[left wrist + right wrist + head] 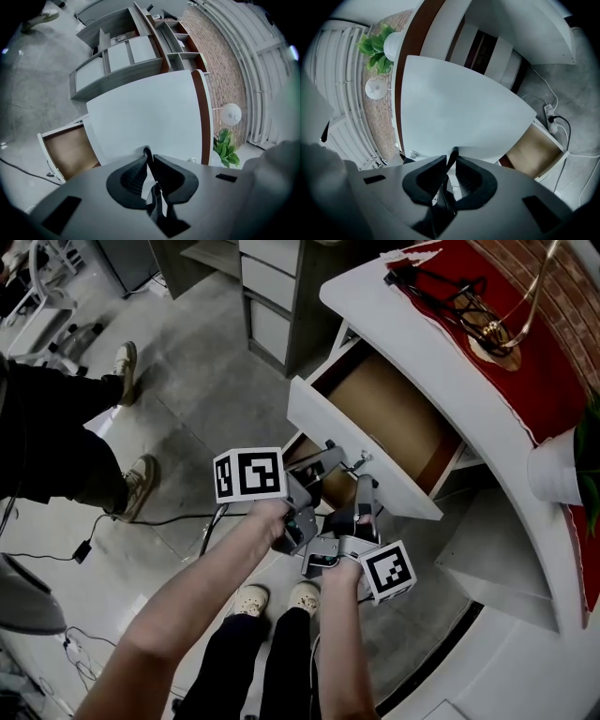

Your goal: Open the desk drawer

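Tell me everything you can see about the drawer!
The drawer is pulled out of the white desk. Its front is a flat white panel. Inside it looks like plain brown wood, with nothing in the part that shows. The left gripper and the right gripper both clamp the near edge of the front panel.
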Tool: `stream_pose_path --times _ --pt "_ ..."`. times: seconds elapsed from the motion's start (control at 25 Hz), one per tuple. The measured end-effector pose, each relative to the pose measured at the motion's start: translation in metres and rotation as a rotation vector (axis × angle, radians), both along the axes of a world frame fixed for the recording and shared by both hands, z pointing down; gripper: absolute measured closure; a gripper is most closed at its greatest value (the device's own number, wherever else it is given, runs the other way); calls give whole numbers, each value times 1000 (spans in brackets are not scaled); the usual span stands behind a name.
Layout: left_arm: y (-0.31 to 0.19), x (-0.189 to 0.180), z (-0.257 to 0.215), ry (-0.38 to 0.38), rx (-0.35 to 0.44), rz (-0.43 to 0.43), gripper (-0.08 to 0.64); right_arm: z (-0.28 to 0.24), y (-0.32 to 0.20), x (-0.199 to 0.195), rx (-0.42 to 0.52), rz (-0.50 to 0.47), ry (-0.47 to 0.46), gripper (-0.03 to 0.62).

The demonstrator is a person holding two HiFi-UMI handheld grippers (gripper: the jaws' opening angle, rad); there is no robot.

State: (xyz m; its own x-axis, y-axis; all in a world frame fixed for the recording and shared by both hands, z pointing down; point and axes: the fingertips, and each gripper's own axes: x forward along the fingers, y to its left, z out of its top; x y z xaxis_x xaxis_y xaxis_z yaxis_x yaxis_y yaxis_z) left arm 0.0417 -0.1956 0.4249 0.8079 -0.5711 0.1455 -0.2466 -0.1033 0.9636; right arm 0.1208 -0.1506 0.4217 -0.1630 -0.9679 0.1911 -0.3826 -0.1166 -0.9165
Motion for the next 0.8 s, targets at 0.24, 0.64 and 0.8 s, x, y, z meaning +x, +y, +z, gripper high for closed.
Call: stream_pose_path --times 0.24,0.64,0.8 --pt "20 -12 16 -40 -29 28 509 16 19 -13 -48 -11 -7 522" --pt "32 -19 44 -74 -28 37 511 43 28 -20 -48 -61 26 522" --pt "34 -20 58 -78 -43 28 512 57 31 -20 -60 -70 28 522"
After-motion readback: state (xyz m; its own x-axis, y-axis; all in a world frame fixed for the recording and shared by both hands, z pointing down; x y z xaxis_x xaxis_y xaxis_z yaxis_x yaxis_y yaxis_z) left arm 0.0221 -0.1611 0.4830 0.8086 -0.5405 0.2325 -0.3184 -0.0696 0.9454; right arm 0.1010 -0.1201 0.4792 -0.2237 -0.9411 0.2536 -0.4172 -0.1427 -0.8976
